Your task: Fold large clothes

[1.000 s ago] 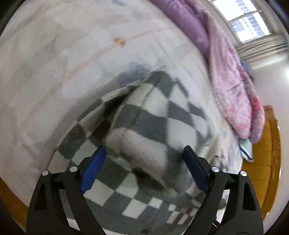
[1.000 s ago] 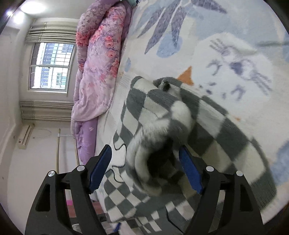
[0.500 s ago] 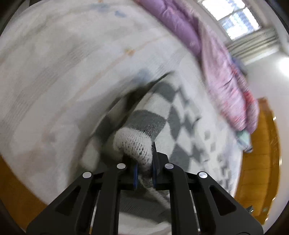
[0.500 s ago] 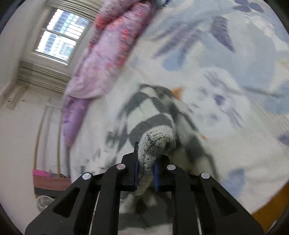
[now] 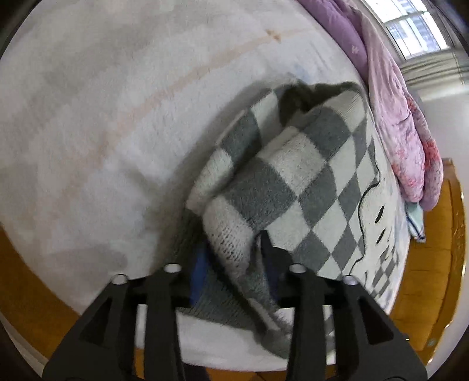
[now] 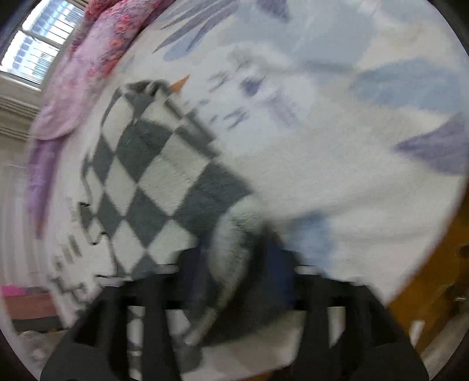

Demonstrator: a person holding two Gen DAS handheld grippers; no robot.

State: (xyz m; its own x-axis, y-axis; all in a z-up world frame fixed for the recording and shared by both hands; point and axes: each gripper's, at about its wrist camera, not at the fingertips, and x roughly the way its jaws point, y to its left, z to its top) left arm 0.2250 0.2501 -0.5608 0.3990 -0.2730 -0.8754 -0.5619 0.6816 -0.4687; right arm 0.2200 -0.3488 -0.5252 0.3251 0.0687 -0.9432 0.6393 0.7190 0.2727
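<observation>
A grey-and-white checkered knit sweater (image 5: 293, 175) lies on a white patterned bedspread (image 5: 102, 102). In the left wrist view my left gripper (image 5: 234, 263) has its fingers partly apart with a bunched edge of the sweater lying loose between them. In the blurred right wrist view the sweater (image 6: 152, 175) spreads left and my right gripper (image 6: 237, 263) also has its fingers apart around a bunched sweater edge near the bed's front.
A pink and purple quilt (image 5: 404, 117) is heaped along the far side of the bed, also in the right wrist view (image 6: 88, 58). The wooden bed frame (image 5: 433, 263) runs along the edge. A window (image 5: 410, 26) is behind.
Both grippers closed on sweater edges half a second ago, pulled them toward the bed's near edge, and now their fingers have parted, loosening the fabric.
</observation>
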